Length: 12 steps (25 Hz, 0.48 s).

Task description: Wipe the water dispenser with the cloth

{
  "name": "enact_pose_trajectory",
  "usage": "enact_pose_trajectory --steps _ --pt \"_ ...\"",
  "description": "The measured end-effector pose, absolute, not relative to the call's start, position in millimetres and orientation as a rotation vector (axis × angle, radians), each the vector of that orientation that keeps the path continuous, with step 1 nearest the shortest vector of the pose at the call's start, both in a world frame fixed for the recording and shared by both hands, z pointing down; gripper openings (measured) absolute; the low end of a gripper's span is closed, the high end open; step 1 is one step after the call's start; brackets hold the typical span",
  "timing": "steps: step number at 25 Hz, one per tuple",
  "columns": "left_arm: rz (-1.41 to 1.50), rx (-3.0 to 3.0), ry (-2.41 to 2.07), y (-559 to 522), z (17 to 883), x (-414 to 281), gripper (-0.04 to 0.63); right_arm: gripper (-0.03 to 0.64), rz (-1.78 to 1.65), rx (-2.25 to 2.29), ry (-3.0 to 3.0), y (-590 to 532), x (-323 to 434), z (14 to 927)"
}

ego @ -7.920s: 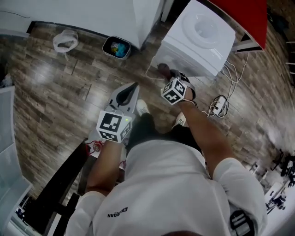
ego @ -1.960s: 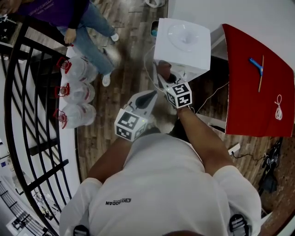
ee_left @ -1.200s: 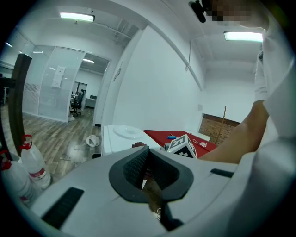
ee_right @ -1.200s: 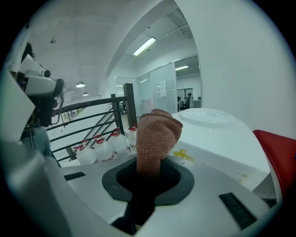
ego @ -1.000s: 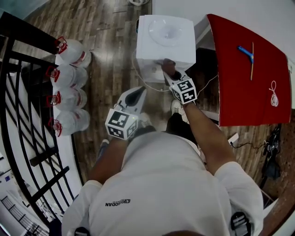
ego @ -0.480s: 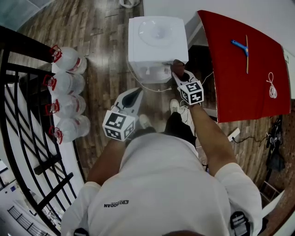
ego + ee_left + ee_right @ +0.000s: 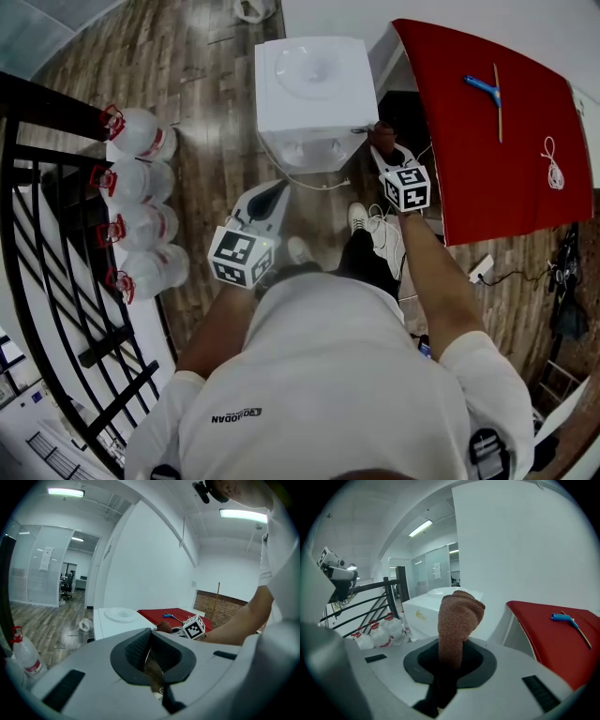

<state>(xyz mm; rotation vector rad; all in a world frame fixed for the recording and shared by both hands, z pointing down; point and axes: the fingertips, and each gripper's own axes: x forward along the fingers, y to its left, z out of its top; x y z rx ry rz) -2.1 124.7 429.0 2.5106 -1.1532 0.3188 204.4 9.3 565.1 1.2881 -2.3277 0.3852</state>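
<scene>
The white water dispenser [image 7: 314, 89] stands on the wood floor in front of me, its round top recess facing up. My right gripper [image 7: 382, 142] is at the dispenser's front right corner, shut on a brown cloth [image 7: 380, 132] that touches that corner. In the right gripper view the cloth [image 7: 459, 613] sticks up out of the shut right gripper [image 7: 451, 660], with the dispenser [image 7: 433, 605] just behind it. My left gripper [image 7: 270, 190] hangs lower, a little in front of the dispenser, shut and holding nothing. The left gripper view shows this gripper [image 7: 152, 656] with its pads together.
Several water bottles [image 7: 141, 187] line up at the left beside a black railing [image 7: 56, 234]. A red table [image 7: 487, 122] stands right of the dispenser, with a blue-handled tool [image 7: 483, 86] and a white cord [image 7: 553, 150] on it. A power strip [image 7: 483, 269] lies on the floor.
The right gripper has slid the cloth from the dispenser's front face rightward to its front right corner. The person has stepped round the dispenser. The left gripper stays low and shut.
</scene>
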Motion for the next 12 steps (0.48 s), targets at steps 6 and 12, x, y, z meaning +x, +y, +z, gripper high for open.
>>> enact_pose_trajectory --steps 6,12 --pt "0.321 2.526 -1.139 124 426 -5 -0.008 0.054 0.395 1.341 -2.29 11 225 566" --pt "0.321 2.54 -1.129 123 425 -11 -0.008 0.054 0.392 1.385 -2.261 14 240 562"
